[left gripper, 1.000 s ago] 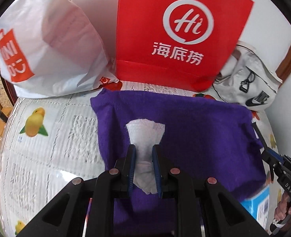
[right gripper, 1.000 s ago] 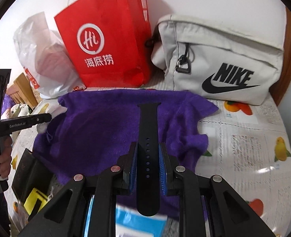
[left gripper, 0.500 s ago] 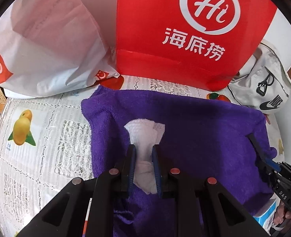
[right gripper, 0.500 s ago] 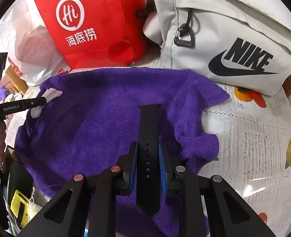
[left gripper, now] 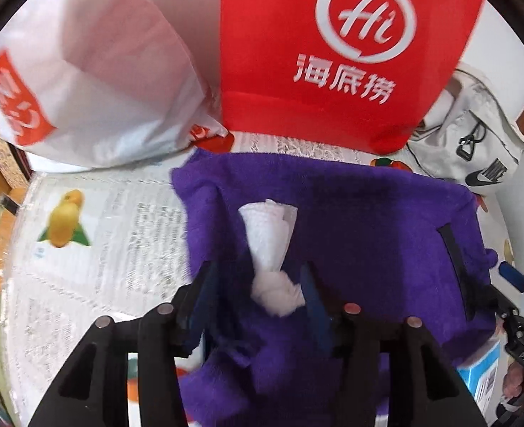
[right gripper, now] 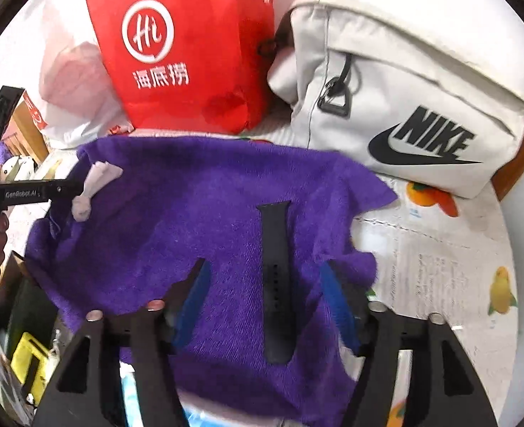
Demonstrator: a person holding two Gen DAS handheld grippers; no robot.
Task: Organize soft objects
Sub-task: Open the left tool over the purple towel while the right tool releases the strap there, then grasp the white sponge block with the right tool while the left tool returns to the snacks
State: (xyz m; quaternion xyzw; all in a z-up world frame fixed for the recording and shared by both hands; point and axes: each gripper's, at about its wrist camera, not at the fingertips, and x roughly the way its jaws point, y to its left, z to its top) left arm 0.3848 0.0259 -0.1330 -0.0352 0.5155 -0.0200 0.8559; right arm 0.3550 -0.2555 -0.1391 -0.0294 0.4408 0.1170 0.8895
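Note:
A purple towel (left gripper: pixel 368 220) lies spread on the table; it also shows in the right wrist view (right gripper: pixel 197 213). A twisted white tissue (left gripper: pixel 270 249) lies on its left part, between the spread blue pads of my open left gripper (left gripper: pixel 258 274); it also shows in the right wrist view (right gripper: pixel 93 186). A black watch strap (right gripper: pixel 278 277) lies on the towel's right part, between the spread jaws of my open right gripper (right gripper: pixel 265 274). The strap (left gripper: pixel 455 259) also shows in the left wrist view.
A red paper bag (left gripper: pixel 333 53) and a white plastic bag (left gripper: pixel 94 78) stand behind the towel. A white Nike bag (right gripper: pixel 404 106) lies at the back right. The fruit-print tablecloth (right gripper: pixel 439 267) shows on both sides. A blue-white box (left gripper: pixel 482 380) sits under the towel's near edge.
Both grippers have opened. The left one let go of the tissue and the right one let go of the watch strap; both things now lie on the towel.

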